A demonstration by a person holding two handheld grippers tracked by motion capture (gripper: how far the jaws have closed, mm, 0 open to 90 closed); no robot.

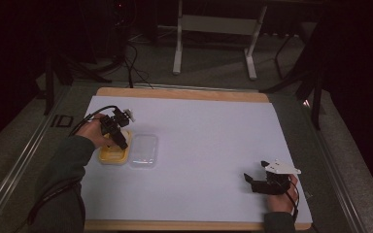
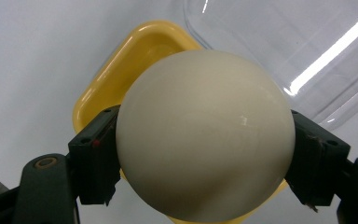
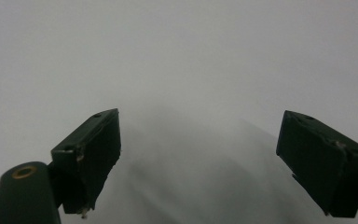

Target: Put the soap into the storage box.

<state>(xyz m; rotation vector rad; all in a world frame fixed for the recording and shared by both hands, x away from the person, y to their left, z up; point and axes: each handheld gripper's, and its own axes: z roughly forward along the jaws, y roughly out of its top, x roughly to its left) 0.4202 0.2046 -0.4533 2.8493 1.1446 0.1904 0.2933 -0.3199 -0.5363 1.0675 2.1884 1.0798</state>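
"ID" on table edge (image 1: 62, 121)

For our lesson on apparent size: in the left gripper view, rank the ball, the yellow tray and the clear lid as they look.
1. Ball, largest, though nearest the camera.
2. Clear lid and yellow tray: both partly cut off or hidden, so unranked.

Black claws (image 3: 200, 163) — dark green sleeves (image 1: 68, 160)

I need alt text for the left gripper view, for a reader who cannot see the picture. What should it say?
A cream-white ball is held between the two black jaws of the left claw, above a yellow tray on a white table. A clear plastic lid lies at the upper right, beside the tray.
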